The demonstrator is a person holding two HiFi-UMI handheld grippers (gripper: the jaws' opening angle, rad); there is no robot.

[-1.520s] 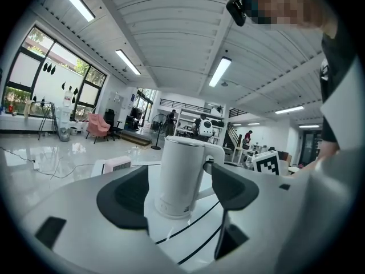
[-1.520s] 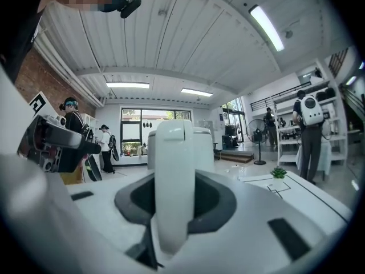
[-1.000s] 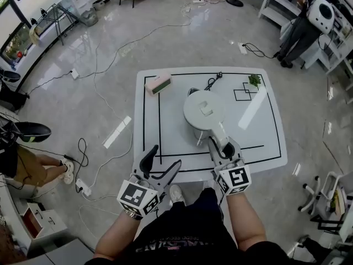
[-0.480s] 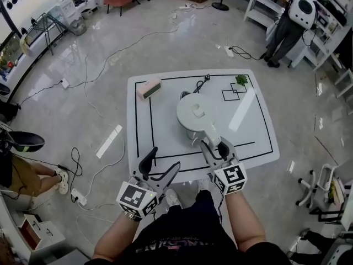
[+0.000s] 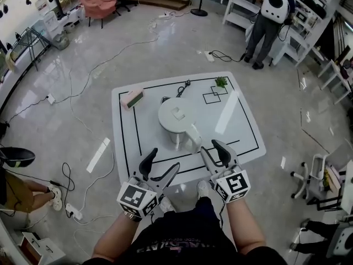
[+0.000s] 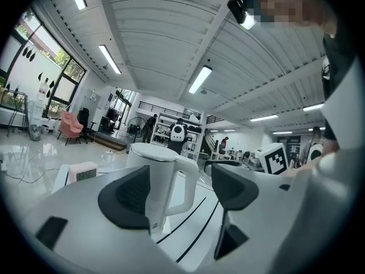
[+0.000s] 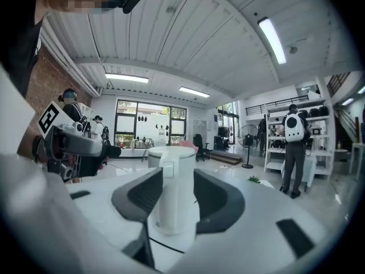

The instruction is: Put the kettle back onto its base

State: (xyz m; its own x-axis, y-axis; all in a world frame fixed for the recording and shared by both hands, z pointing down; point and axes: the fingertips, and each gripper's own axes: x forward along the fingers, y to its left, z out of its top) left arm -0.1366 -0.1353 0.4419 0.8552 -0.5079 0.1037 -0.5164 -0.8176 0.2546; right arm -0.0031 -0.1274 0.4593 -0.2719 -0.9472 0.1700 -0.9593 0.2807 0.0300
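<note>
Kettle (image 5: 175, 115) upright, base indistinct | left fingers (image 5: 148, 162) released | right fingers (image 5: 223, 151) opening, empty

Kettle (image 5: 175, 116): plain white.
Desk (image 5: 242, 131): white, ruled with black lines.
Small box (image 5: 132, 99): pink.
Sprig (image 5: 221, 82): green.
Floor (image 5: 287, 109): pale grey, glossy.
Chair (image 5: 98, 3): pink.
Backpack (image 5: 274, 0): white, with a dark round patch.

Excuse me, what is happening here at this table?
A person holds a gripper in each hand at the white table. The white kettle stands upright on it, apparently on its base. The right gripper is just short of the handle, its jaws opening with nothing between them. The left gripper is open and empty.
</note>
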